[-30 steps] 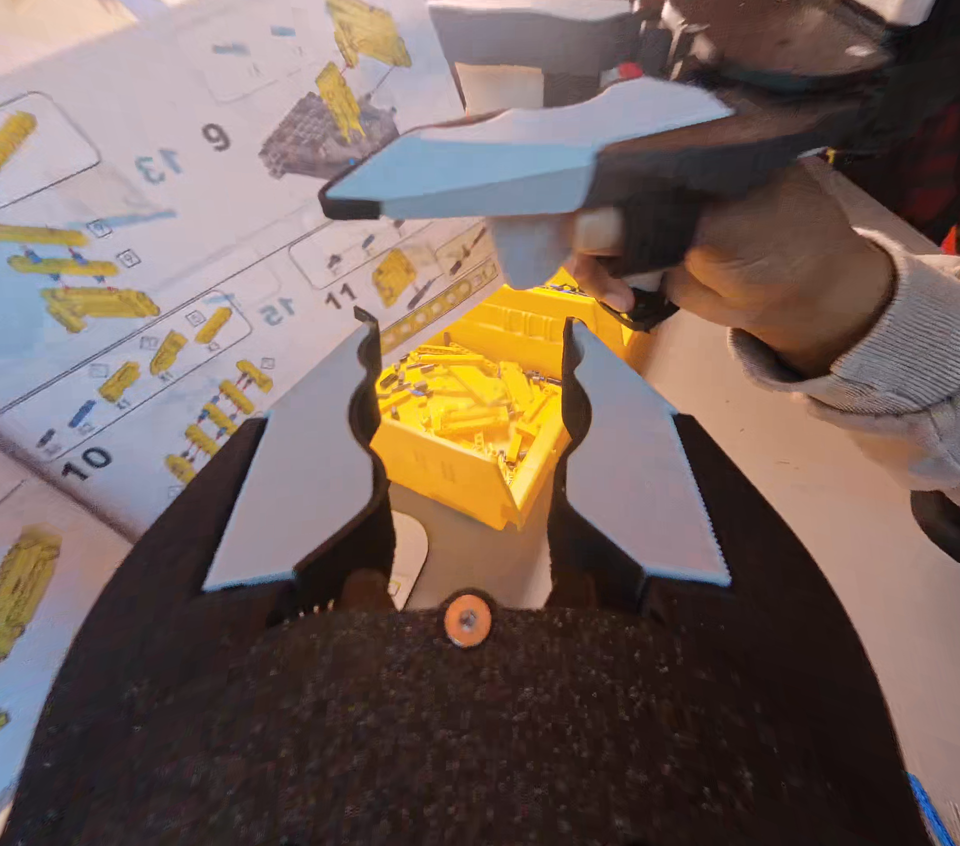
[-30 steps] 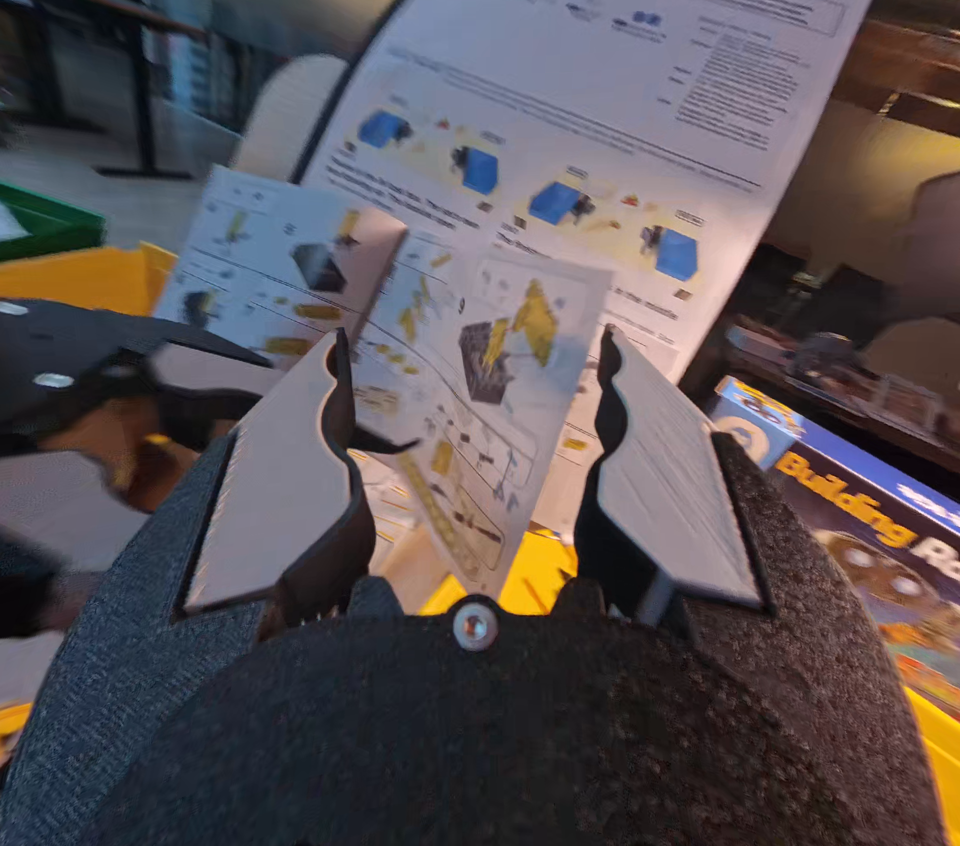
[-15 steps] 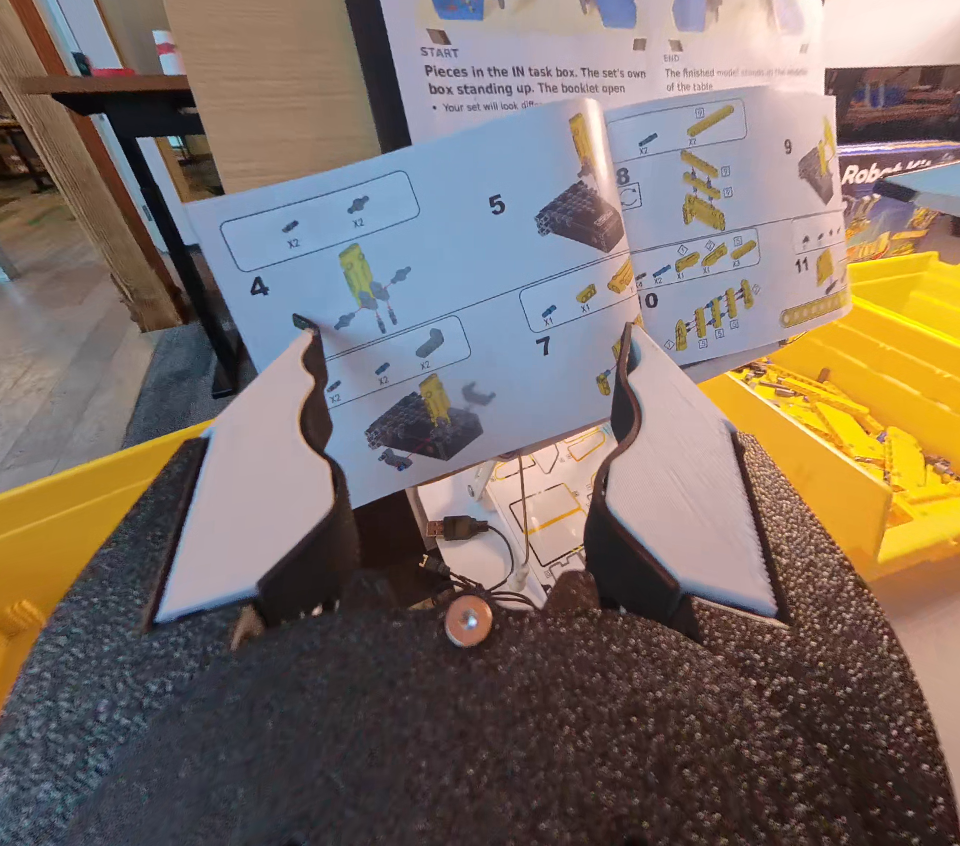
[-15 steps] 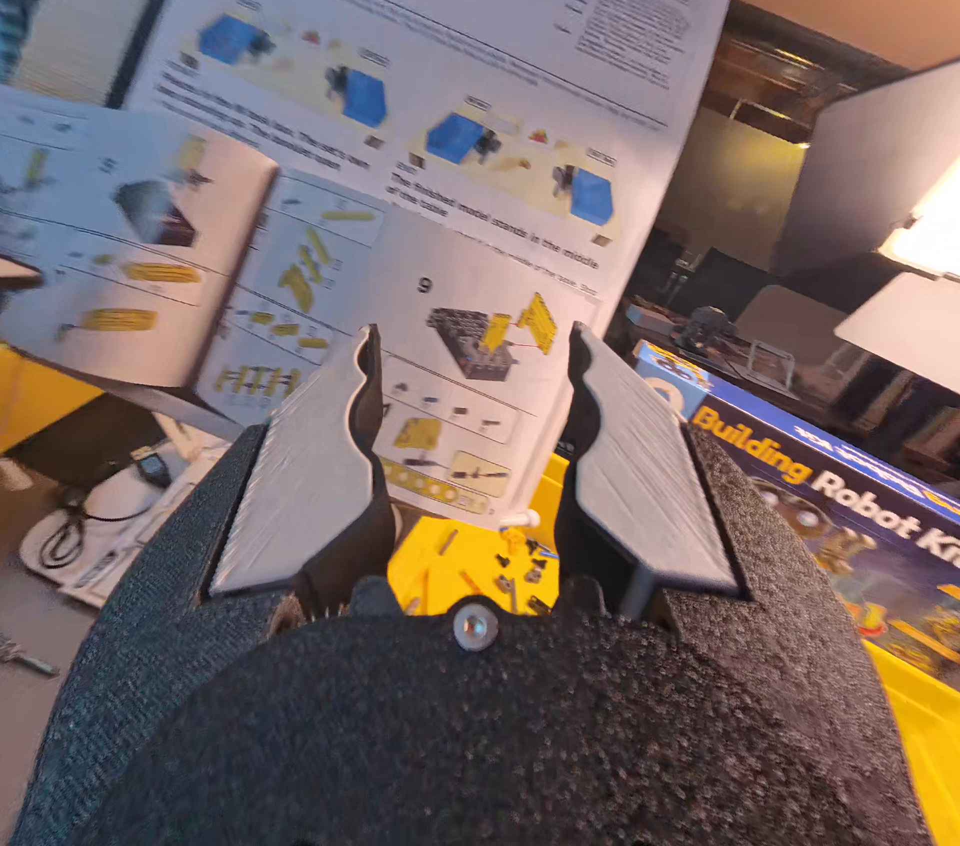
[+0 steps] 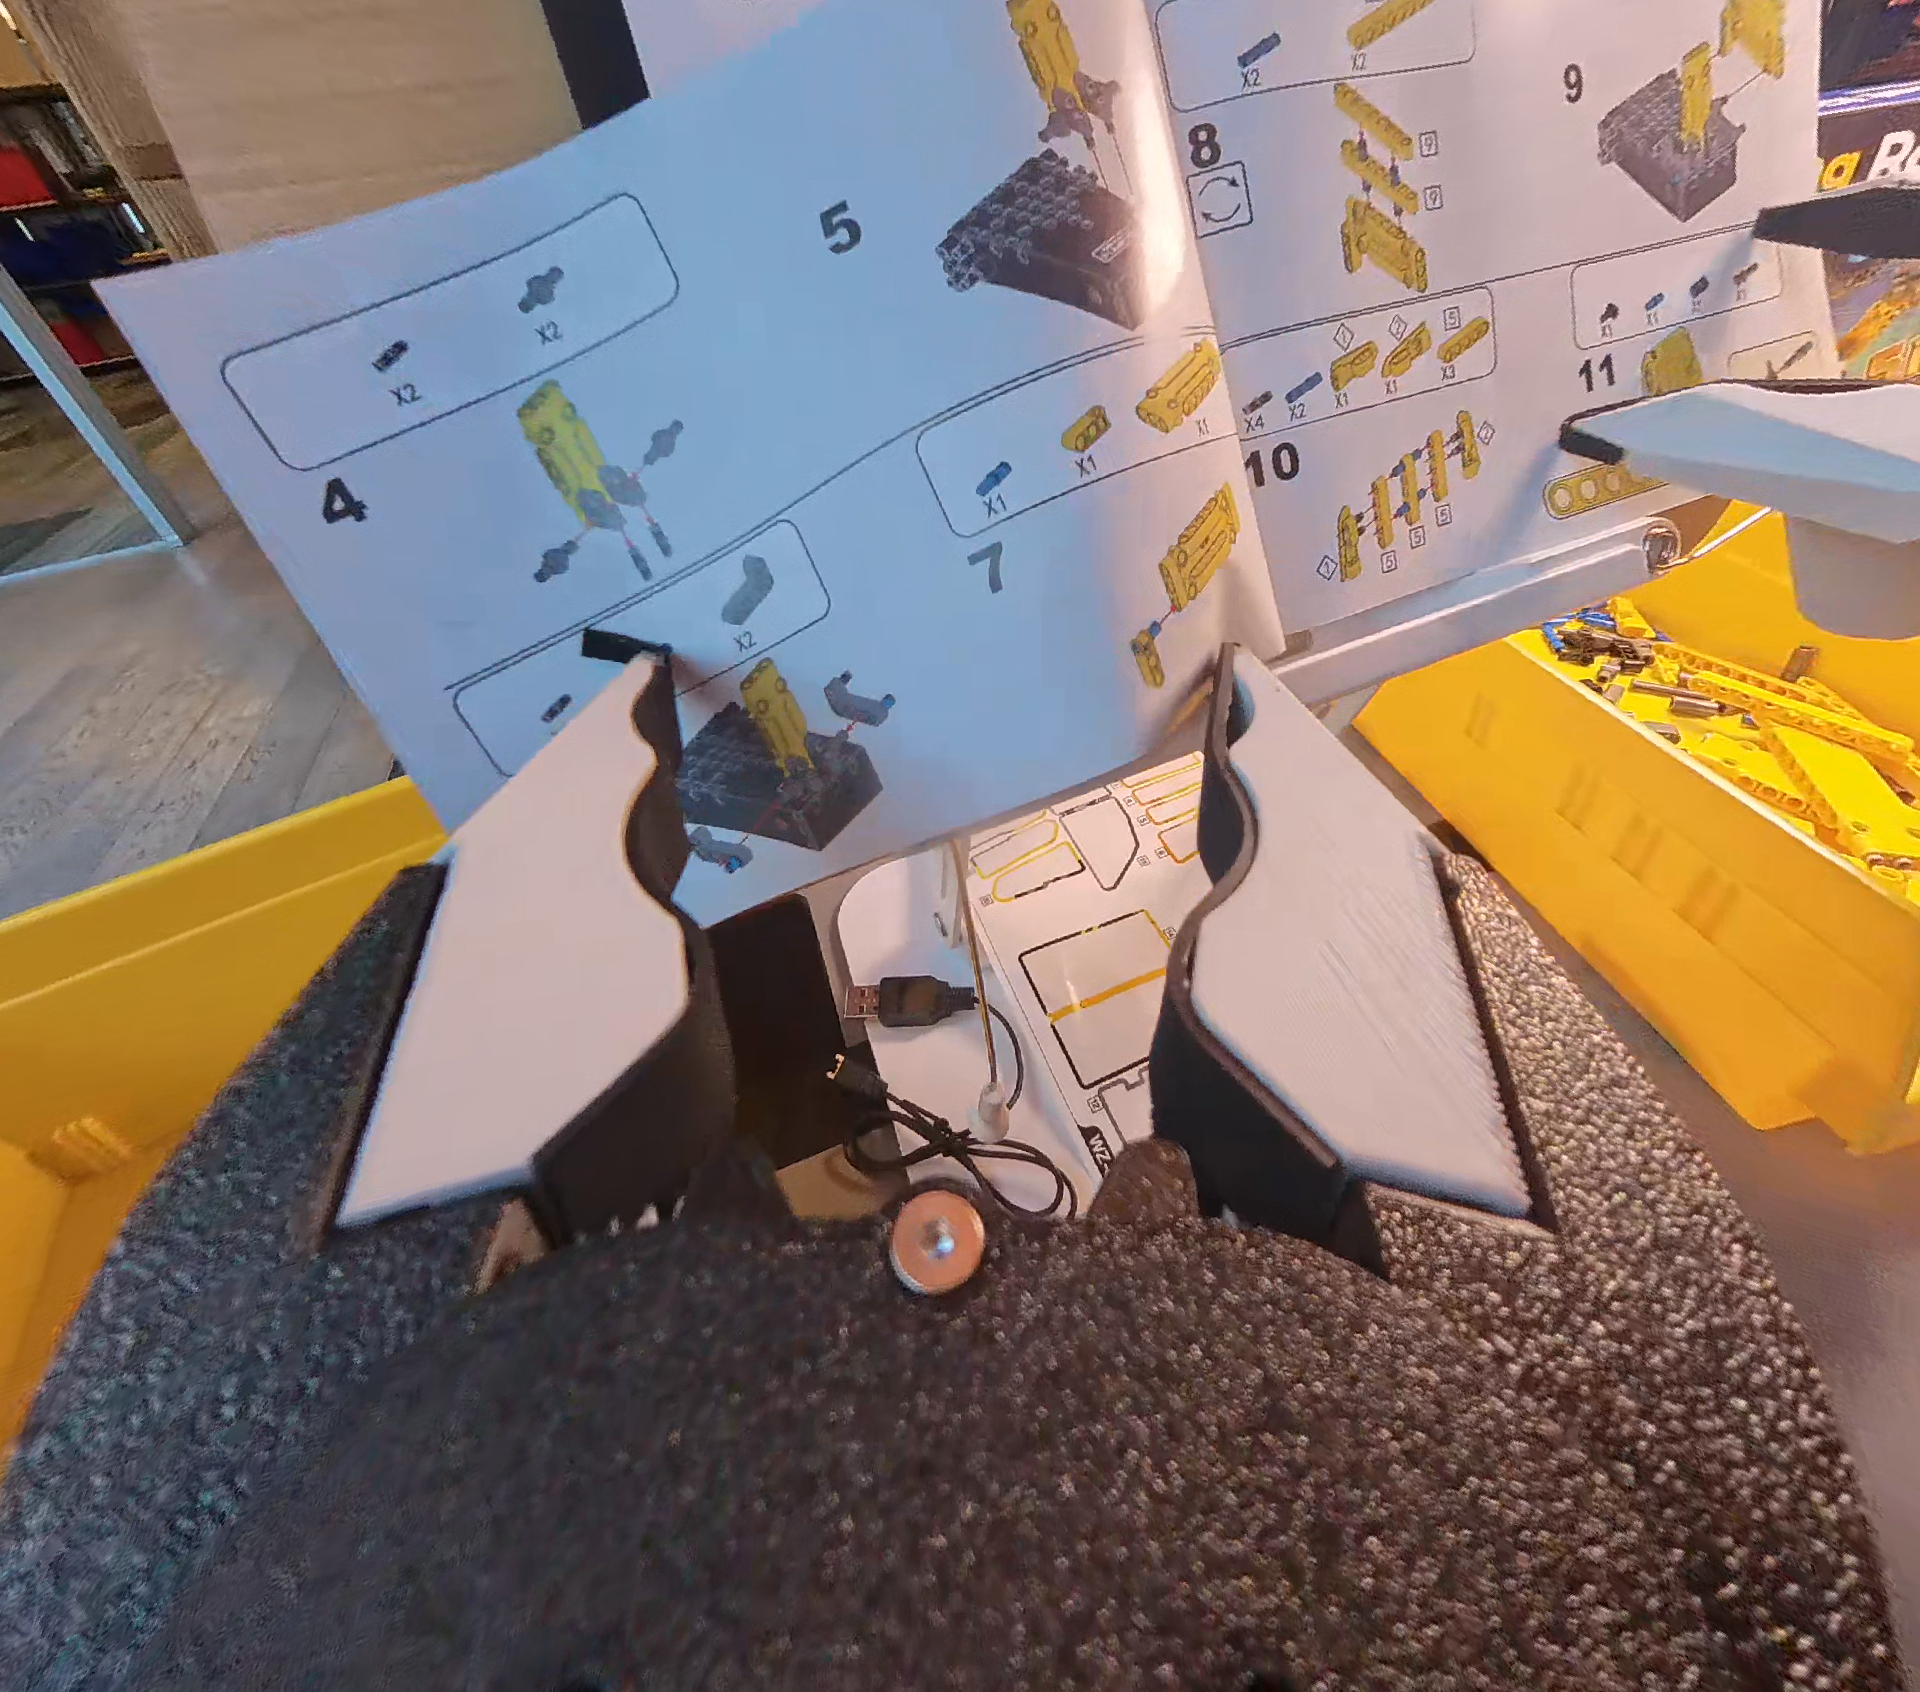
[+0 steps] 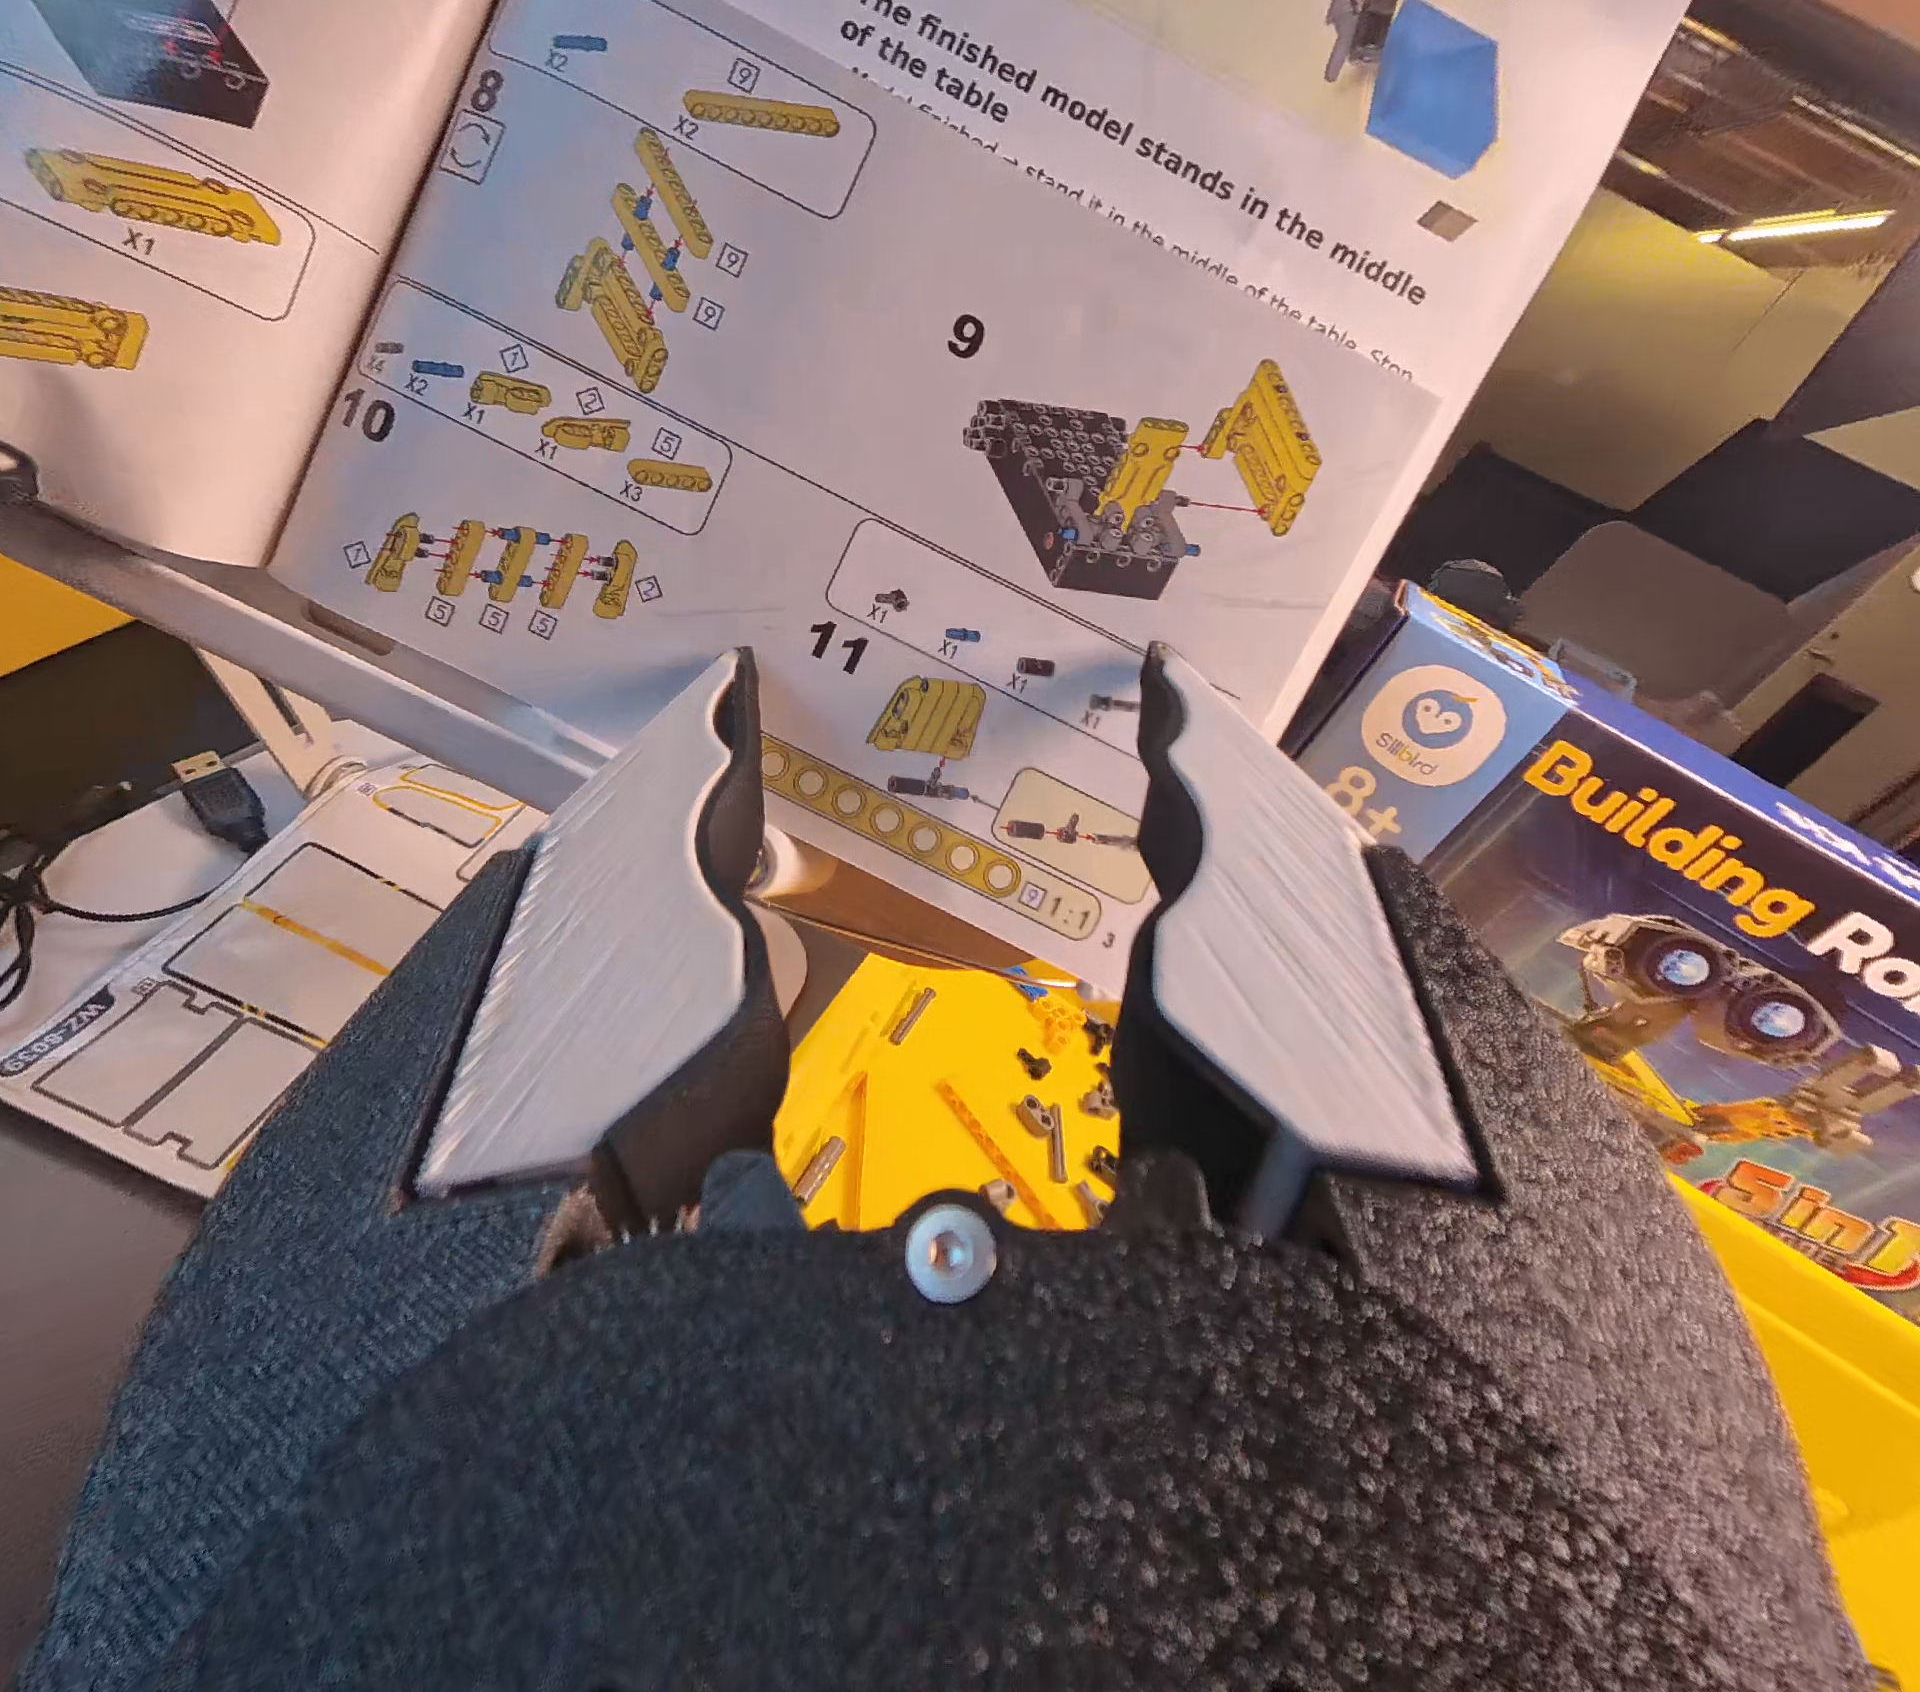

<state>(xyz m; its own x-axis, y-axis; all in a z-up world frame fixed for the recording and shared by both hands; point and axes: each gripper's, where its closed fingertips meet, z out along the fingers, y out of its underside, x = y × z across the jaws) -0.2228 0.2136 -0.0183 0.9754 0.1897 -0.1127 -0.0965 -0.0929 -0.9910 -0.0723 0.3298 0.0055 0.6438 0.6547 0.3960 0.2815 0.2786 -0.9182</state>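
An open instruction booklet [image 5: 790,354] stands upright on a holder; it also shows in the right wrist view [image 6: 831,416]. My left gripper [image 5: 935,676] is open and empty, its tips just in front of the booklet's lower left page. My right gripper [image 6: 945,666] is open and empty, its tips close to the lower right page. The right gripper's fingers [image 5: 1745,458] also show at the right edge of the left wrist view, by that page. A yellow bin [image 5: 1621,842] of small yellow and grey building pieces [image 6: 1039,1112] lies below the booklet to the right.
A large printed sheet [image 6: 1195,32] stands behind the booklet. A blue toy box [image 6: 1621,904] stands at the right. Another yellow bin [image 5: 187,946] is at the left. A flat white sheet [image 5: 1081,946] and a black USB cable [image 5: 914,1008] lie under the booklet.
My left gripper has swung from the parts bin up to face the booklet and moved closer. My right gripper has also moved closer to the booklet's right page. Both stayed open.
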